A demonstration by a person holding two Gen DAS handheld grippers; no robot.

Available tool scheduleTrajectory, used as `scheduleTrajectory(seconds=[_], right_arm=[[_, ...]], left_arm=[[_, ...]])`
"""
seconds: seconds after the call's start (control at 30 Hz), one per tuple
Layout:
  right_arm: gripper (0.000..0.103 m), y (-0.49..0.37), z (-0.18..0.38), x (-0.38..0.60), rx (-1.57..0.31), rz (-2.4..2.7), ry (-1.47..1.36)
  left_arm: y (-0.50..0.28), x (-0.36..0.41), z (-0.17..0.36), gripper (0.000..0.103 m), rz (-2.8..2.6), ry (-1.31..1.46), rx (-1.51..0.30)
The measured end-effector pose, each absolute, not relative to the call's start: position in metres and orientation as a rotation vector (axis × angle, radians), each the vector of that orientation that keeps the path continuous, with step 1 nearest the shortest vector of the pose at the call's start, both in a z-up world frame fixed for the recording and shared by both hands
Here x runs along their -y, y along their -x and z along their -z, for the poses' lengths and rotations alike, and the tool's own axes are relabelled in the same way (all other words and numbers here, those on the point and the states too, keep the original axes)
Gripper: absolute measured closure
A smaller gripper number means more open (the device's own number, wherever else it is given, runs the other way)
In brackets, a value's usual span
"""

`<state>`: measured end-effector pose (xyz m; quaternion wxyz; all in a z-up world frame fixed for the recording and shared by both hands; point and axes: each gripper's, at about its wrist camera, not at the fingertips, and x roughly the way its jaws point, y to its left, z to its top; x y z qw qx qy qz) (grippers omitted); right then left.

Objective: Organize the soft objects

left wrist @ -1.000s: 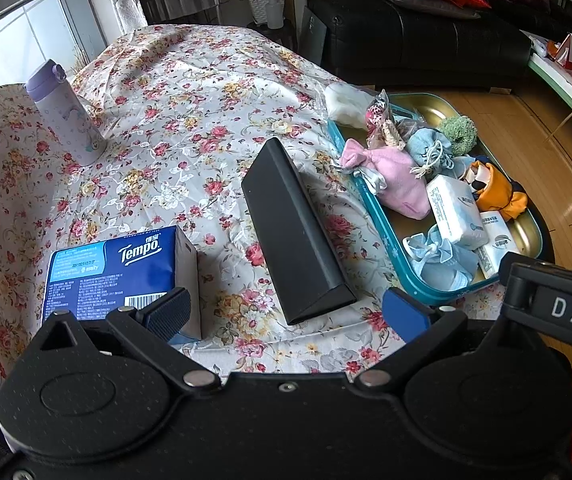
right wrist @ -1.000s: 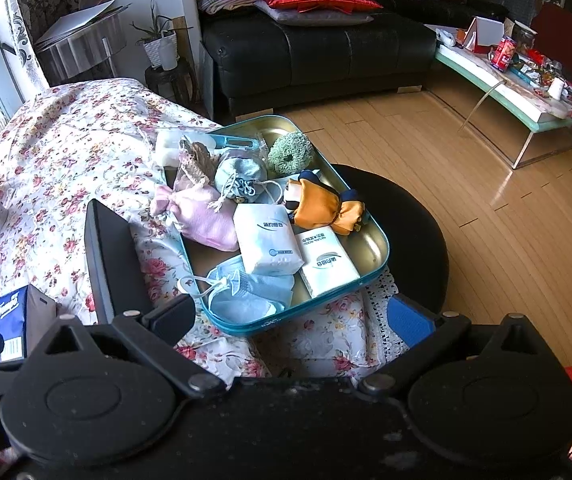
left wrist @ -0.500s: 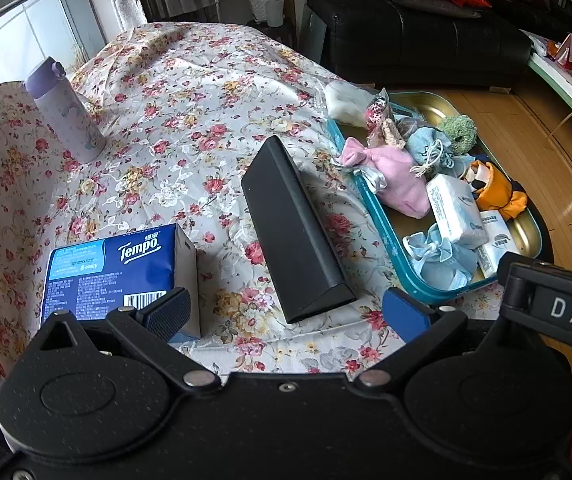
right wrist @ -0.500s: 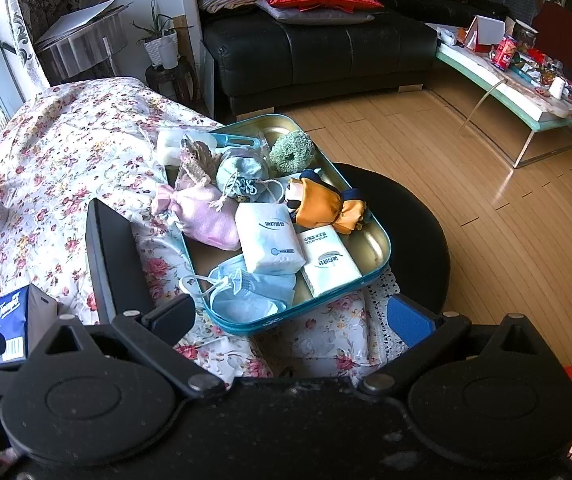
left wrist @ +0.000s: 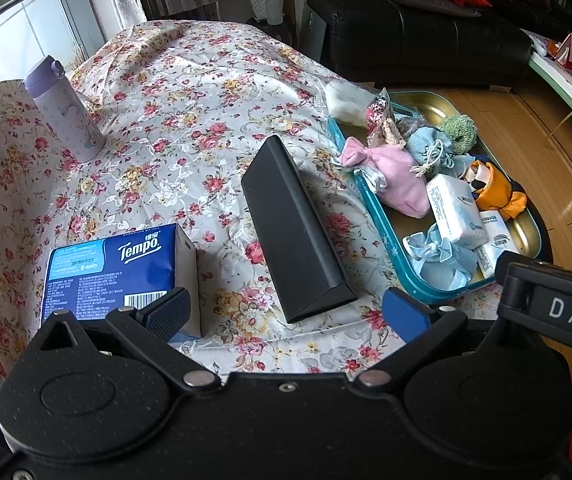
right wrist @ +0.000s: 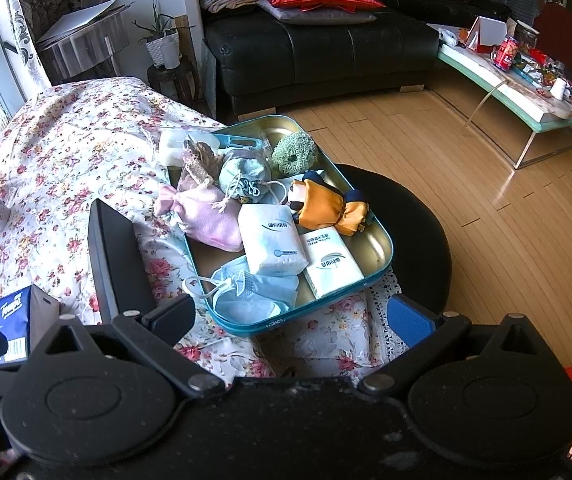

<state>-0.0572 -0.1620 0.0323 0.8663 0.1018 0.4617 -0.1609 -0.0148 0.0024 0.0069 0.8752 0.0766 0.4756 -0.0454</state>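
Daylight came in thru the window [left wrist: 9,36] at upper left, lighting the floral cloth [left wrist: 189,92] brightly; glass nr blown out. Sofa [right wrist: 318,52] and far rm stayed dim. Glare streaks lay on the wood floor [right wrist: 514,184] and the tray [right wrist: 374,240] metal. Both views sharp at centre, w/ strong fisheye bending at edges. Soft shadows only.
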Motion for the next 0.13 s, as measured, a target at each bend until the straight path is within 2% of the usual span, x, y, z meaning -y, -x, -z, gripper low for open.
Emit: scheduleTrajectory(seconds=[0.13], right_arm=[[0.0, 0.0563, -0.033, 0.1617, -0.968, 0.333, -0.214]], left_arm=[[0.0151, -0.0017, -0.0073, 0.005, 0.097, -0.167, -0.991]])
